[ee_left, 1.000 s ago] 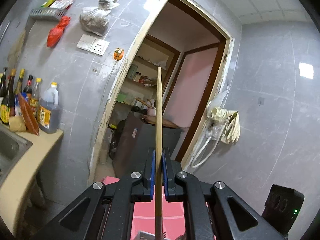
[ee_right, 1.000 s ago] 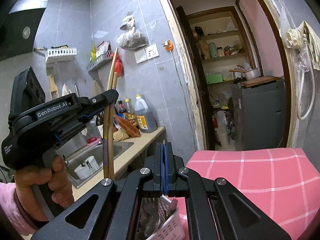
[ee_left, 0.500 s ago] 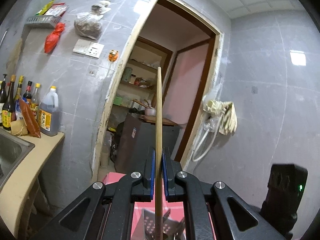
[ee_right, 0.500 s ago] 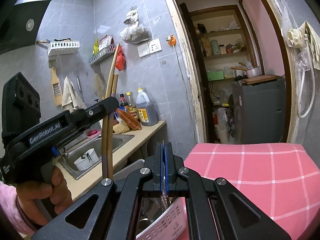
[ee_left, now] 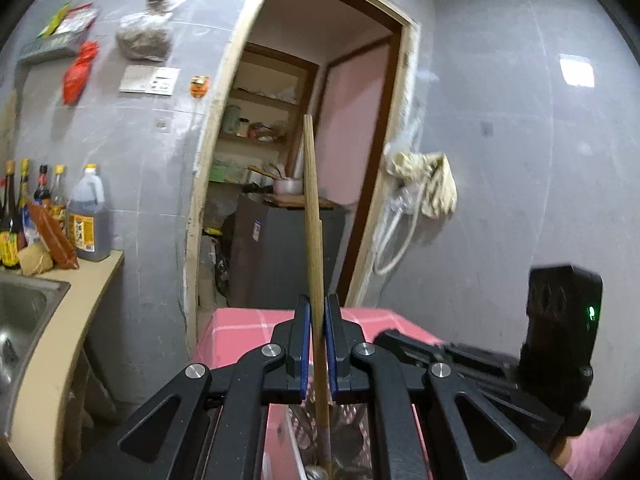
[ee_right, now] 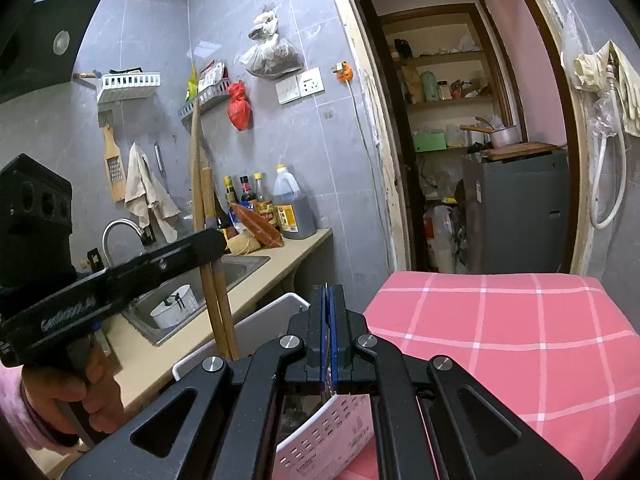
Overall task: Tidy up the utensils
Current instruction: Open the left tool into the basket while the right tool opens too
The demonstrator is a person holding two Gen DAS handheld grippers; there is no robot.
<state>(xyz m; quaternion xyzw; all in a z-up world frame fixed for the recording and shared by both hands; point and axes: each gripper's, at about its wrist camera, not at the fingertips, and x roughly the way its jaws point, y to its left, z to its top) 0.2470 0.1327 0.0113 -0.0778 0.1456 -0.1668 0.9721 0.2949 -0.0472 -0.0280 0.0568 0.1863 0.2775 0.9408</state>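
Left hand-held gripper [ee_left: 317, 344] has lowered the chopsticks [ee_left: 313, 216] towards the basket [ee_right: 320, 446]

Grey tiled walls [ee_right: 304, 152], open doorway [ee_right: 460, 128], beige counter [ee_right: 280, 256].

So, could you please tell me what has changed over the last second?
The left gripper, shut on the wooden chopsticks, has carried them down toward the white utensil basket, their lower ends now near it. The right gripper stayed shut, holding the basket's edge on the pink checked cloth.
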